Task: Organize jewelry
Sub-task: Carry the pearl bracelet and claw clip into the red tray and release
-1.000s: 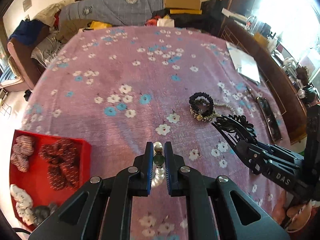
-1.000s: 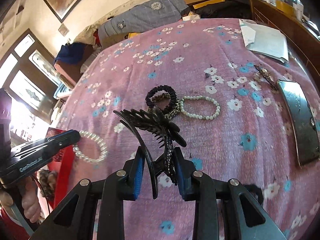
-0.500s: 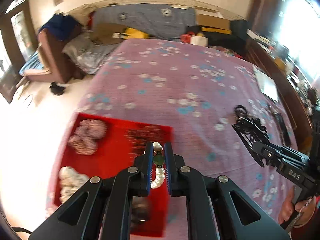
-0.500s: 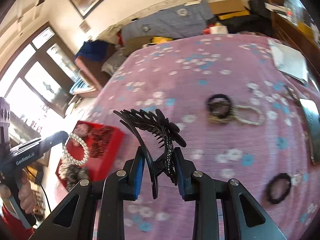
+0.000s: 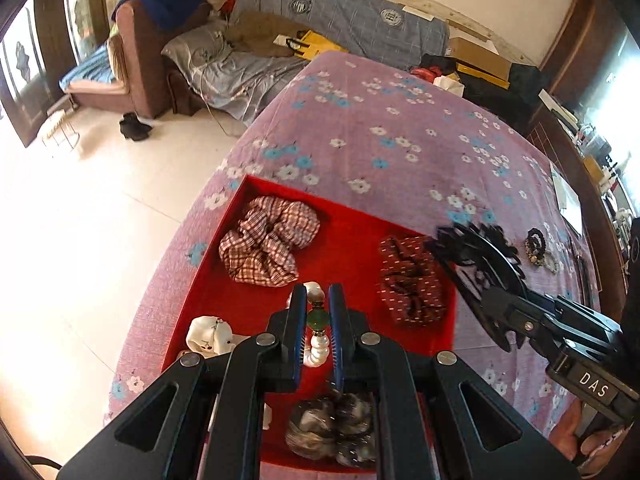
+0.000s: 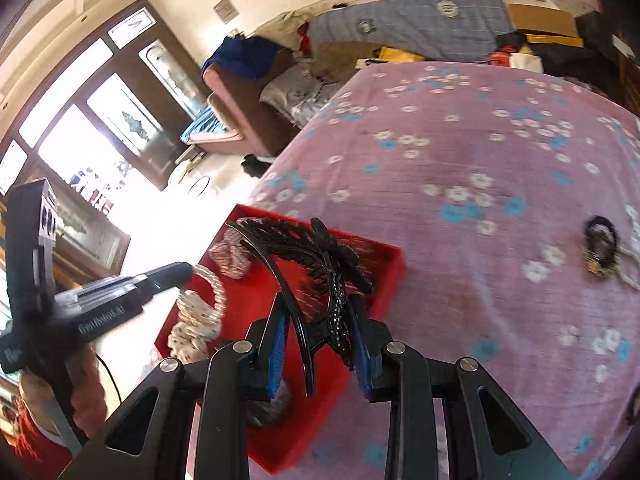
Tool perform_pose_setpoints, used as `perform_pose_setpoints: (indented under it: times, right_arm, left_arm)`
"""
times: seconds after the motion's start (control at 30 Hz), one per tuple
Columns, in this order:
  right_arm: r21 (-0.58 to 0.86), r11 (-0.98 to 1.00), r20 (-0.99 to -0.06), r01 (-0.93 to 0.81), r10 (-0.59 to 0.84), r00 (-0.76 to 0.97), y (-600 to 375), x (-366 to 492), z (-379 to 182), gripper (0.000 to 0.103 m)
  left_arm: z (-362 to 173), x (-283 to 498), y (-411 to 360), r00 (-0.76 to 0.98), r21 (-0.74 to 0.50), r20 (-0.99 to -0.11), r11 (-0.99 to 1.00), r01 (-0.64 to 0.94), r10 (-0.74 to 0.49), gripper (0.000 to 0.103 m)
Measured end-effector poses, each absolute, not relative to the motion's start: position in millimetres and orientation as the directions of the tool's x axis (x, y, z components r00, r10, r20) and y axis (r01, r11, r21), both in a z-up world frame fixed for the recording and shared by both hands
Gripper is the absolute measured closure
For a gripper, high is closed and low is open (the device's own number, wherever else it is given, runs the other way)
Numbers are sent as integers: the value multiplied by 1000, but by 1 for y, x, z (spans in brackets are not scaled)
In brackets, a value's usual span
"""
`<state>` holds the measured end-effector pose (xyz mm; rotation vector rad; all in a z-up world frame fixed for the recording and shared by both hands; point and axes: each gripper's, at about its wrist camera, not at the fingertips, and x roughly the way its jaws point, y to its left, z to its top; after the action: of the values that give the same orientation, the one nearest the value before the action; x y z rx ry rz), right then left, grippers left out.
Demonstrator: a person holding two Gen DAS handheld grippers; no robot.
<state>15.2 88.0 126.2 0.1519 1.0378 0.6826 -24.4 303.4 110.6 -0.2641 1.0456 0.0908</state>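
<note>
My left gripper (image 5: pixel 318 322) is shut on a pearl bracelet (image 5: pixel 317 350) with a green bead and holds it above the red tray (image 5: pixel 344 236). The bracelet also shows in the right wrist view (image 6: pixel 208 296), hanging over the tray's left part. My right gripper (image 6: pixel 320 324) is shut on a black hair claw clip (image 6: pixel 316 252) and holds it above the tray's right side (image 6: pixel 384 280). From the left wrist view the clip (image 5: pixel 476 256) hovers by the tray's right edge.
The tray holds a checked scrunchie (image 5: pixel 268 240), a dark red scrunchie (image 5: pixel 412 280), a white one (image 5: pixel 210 334) and a grey one (image 5: pixel 332 428). Black and beaded bracelets (image 6: pixel 600 248) lie on the purple floral bedspread (image 6: pixel 480 152). The bed edge and floor are left.
Both grippers have swung left from the middle of the bed to above the red tray, each still holding its item.
</note>
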Motion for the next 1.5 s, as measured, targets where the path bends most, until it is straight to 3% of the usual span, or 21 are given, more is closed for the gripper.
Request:
perform_pose_setpoints:
  times: [0.13,0.3,0.43,1.07,1.13,1.27,1.33,1.5]
  right_arm:
    - [435,778,-755,-453,589,287,118,23,116,71]
    - [447,776,-772,-446,586,245,146,32,99,71]
    - [423,794,-800,-437,554,232,161,39,81,71]
    - [347,827,-841,-442,483,243,180,49,55,70]
    - [347,827,-842,-441,482,241,181,49,55,69]
    - [356,823,-840,-443,490,235,182,49,55,65]
    - [368,817,-832,-444,503,236,182,49,57,51]
    - [369,801,-815,-470,523,251,181,40,73,47]
  left_arm:
    - [89,-19,316,469,-198,-880,957,-213,-77,93]
    - [70,-18,324,435,-119,-900,968,-222,-11,93]
    - [61,-20,330,418,-123,-908,966,-226,-18,93]
    - [71,-25,320,420,-43,-906,975,-219,54,92]
    - [78,-27,320,423,-28,-903,974,-225,72,91]
    - [94,-39,322,448,2,-886,969,-246,116,70]
    - [102,-45,323,459,24,-877,966,-258,144,69]
    - [117,-57,323,462,91,-859,954,-285,220,67]
